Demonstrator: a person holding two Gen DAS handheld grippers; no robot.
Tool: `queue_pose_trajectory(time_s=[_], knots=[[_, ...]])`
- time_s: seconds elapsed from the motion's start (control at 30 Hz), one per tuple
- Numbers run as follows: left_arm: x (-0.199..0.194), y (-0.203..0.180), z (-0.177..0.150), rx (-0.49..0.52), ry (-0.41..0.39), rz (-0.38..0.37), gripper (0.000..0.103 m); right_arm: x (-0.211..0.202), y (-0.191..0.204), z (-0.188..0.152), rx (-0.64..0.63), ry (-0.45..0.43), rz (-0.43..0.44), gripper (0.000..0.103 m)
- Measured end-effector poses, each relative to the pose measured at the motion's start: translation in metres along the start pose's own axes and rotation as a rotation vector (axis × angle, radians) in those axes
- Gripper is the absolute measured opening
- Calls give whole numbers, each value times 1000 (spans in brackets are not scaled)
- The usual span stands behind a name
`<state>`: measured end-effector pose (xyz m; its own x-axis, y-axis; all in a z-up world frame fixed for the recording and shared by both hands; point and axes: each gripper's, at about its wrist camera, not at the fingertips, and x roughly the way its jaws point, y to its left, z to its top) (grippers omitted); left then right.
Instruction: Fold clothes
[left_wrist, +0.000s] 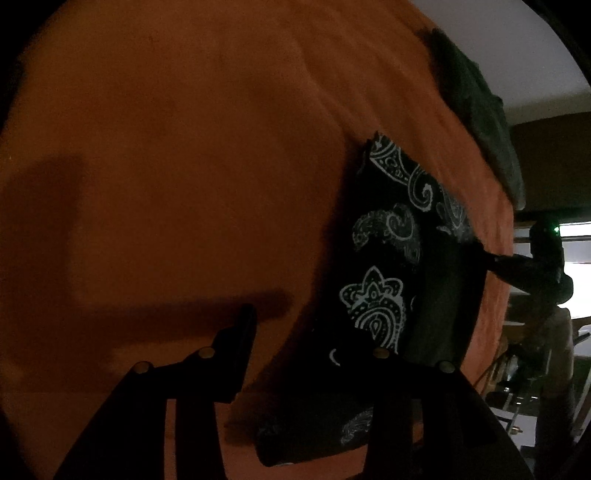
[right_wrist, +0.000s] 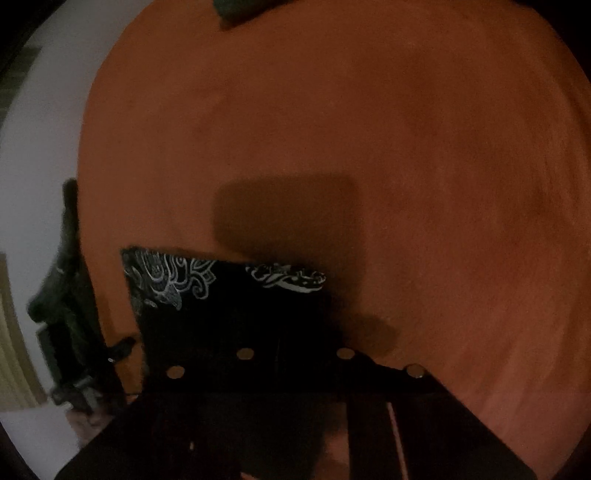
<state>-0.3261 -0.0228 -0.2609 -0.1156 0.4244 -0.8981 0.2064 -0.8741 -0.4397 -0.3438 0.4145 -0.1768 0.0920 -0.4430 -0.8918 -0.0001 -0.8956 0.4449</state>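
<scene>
In the left wrist view, the near end of the black paisley cloth (left_wrist: 384, 236) is covered by the right finger of the left gripper (left_wrist: 314, 354), and whether the cloth is pinched cannot be told in the dark. In the right wrist view, the fingers of the right gripper (right_wrist: 295, 354) are lost against the same cloth (right_wrist: 221, 306), so the gap between them cannot be judged. A dark green garment (left_wrist: 476, 110) at the far right is blurred, and only its near corner (right_wrist: 240, 9) is seen at the top edge of the right wrist view.
</scene>
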Motion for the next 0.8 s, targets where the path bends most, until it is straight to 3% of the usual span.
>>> queue_pose_trajectory(time_s=[0.07,0.1,0.13,0.17,0.2,0.23,0.37,0.4,0.47,0.5,0.6,0.8], knots=[[0,-1,-2,8,2,3,43,1,-4,-1,37,-9,26,14],[0,-3,-4,12,2,3,43,1,-8,-2,64,-10,34,22],[2,-8,-10,11,3,3,43,1,-11,-2,85,-5,37,39],[3,-10,-11,8,5,2,43,1,-14,-3,94,-10,43,41],[4,-11,-12,4,7,0,43,0,-16,-5,100,-17,51,34],[4,-11,-14,1,8,-1,43,-1,-13,-4,70,-27,49,8],[2,-10,-20,-9,7,2,43,-7,-3,-8,1,-77,15,8],[-1,-7,-22,-12,8,-3,43,-10,-5,-9,9,-85,16,14],[-5,-4,-26,-18,9,-9,43,-19,-13,-18,33,-92,15,38],[-6,-3,-29,-19,9,-12,43,-22,-15,-25,43,-94,14,53],[-7,-6,-45,-8,21,-21,43,-36,-19,-60,58,-127,32,54],[7,-12,-68,1,64,-16,43,-24,-14,-161,32,-125,78,54]])
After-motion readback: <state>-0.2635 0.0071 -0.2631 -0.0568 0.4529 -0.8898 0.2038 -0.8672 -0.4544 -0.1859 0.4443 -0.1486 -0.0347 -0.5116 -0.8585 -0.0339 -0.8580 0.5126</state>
